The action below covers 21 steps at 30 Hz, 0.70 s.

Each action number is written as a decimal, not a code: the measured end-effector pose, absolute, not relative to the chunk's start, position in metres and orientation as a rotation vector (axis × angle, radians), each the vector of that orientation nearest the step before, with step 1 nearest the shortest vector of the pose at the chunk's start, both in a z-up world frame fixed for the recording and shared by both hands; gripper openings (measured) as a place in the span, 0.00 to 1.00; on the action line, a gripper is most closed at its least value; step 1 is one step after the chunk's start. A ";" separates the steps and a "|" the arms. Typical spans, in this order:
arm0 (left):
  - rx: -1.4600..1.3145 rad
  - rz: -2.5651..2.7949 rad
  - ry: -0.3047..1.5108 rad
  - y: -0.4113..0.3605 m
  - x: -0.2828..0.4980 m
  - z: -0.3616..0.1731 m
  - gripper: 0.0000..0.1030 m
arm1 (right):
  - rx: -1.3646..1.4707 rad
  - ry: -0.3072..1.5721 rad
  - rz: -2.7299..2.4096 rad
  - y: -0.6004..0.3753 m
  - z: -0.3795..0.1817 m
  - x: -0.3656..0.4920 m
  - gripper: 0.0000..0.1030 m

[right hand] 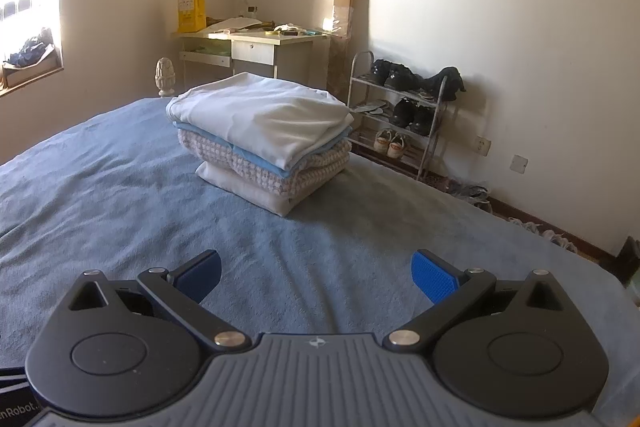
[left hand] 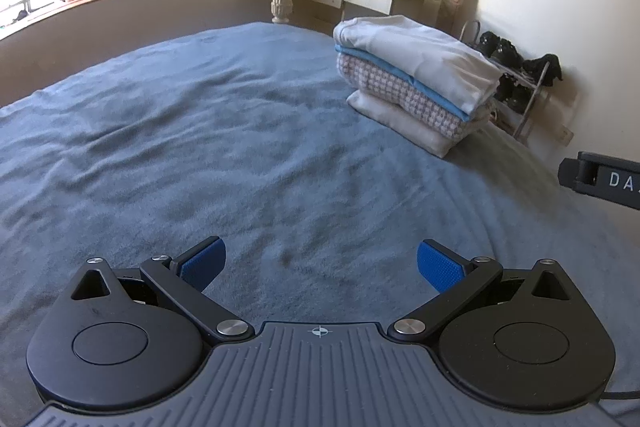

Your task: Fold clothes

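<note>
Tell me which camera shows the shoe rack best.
The right wrist view. There the shoe rack stands whole against the wall, its shelves and the pairs of shoes on them plain to see. In the left wrist view the shoe rack sits near the frame's right edge, partly hidden behind the stack of folded clothes, and looks small and distorted.

Blanket (left hand: 180,147) bare w/ only folded stack (right hand: 260,143) blocking far-right.

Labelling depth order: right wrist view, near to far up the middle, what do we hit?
Open right gripper → blue fleece blanket → stack of folded white, blue and checked clothes → cluttered white desk against the far wall.
</note>
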State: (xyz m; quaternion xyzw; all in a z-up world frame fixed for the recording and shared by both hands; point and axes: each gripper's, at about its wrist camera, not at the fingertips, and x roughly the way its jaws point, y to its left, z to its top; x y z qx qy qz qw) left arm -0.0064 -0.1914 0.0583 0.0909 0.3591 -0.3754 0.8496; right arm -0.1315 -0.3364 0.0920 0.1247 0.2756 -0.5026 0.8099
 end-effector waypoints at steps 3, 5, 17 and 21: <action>0.202 -0.794 0.758 -0.193 -0.007 0.058 1.00 | 0.267 0.594 -1.073 -0.337 0.091 -0.132 1.00; 0.209 -0.792 0.759 -0.194 -0.008 0.057 1.00 | 0.268 0.611 -1.072 -0.338 0.089 -0.130 1.00; 0.224 -0.782 0.744 -0.197 -0.014 0.061 1.00 | 0.253 0.625 -1.072 -0.342 0.089 -0.132 1.00; 0.223 -0.783 0.743 -0.197 -0.015 0.061 1.00 | 0.256 0.625 -1.073 -0.342 0.089 -0.134 1.00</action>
